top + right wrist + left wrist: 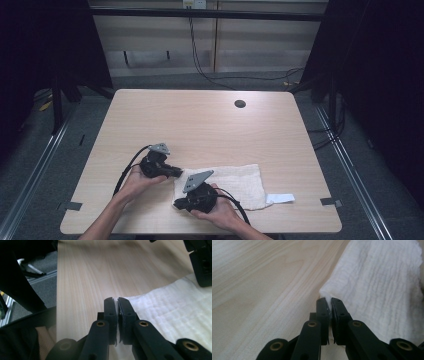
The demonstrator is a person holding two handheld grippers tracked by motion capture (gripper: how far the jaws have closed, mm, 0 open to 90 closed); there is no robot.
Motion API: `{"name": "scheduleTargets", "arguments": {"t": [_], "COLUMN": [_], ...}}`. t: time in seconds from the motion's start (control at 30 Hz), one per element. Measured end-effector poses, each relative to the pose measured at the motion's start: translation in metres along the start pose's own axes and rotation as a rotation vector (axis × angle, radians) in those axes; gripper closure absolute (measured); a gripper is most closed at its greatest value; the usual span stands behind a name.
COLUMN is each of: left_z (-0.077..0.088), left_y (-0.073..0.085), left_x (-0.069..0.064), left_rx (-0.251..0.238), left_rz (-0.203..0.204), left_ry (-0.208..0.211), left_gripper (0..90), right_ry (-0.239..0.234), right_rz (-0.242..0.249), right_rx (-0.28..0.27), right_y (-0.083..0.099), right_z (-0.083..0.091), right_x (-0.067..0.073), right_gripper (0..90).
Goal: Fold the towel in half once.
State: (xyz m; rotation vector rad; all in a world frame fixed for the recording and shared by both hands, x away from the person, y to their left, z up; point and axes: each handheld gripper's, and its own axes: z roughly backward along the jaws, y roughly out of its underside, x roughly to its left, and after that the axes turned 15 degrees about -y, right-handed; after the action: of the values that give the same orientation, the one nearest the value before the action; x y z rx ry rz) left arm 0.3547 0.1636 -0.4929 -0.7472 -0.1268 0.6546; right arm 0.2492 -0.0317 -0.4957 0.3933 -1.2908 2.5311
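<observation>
Left gripper view: ribbed white towel (382, 287) corner pinched between black fingers (323, 312).

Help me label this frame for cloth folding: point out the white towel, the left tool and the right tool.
white towel (240, 182), high view, middle of the cloth.
left tool (329, 305), left gripper view, tips pinching a towel corner.
right tool (117, 304), right gripper view, tips pinching the towel edge.

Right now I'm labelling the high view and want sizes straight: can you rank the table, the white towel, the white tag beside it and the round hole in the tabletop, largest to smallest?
1. Table
2. White towel
3. White tag
4. Round hole; it lies farther from the camera, so its gap to the tag is less sure.
</observation>
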Motion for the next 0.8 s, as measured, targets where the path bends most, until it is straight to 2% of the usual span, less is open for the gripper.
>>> {"name": "scheduleTargets", "arguments": {"t": [0.03, 0.07, 0.3, 0.5, 0.8], "left_z": [0.002, 0.003, 0.01, 0.02, 0.03], "left_y": [-0.001, 0.0, -0.002, -0.006, -0.009], "left_x": [0.001, 0.002, 0.007, 0.01, 0.01], "left_rx": [0.003, -0.011, -0.035, -0.078, -0.085], "left_rz": [-0.008, 0.003, 0.02, 0.041, 0.045], "left_ry": [-0.006, 0.01, 0.007, 0.017, 0.015], "left_gripper": [85.5, 85.5, 85.6, 85.6, 85.6], "right_ry": [-0.006, -0.002, -0.026, -0.031, -0.027], "right_rz": [-0.002, -0.003, -0.011, -0.016, 0.004], "right_rx": [-0.009, -0.012, -0.063, -0.09, -0.125], "right_y": [-0.001, -0.001, -0.009, -0.011, -0.019], "right_z": [0.001, 0.003, 0.012, 0.016, 0.022], "right_x": [0.0, 0.0, -0.001, -0.001, 0.007], "right_gripper": [85.9, 85.9, 85.9, 85.9, 85.9]}}
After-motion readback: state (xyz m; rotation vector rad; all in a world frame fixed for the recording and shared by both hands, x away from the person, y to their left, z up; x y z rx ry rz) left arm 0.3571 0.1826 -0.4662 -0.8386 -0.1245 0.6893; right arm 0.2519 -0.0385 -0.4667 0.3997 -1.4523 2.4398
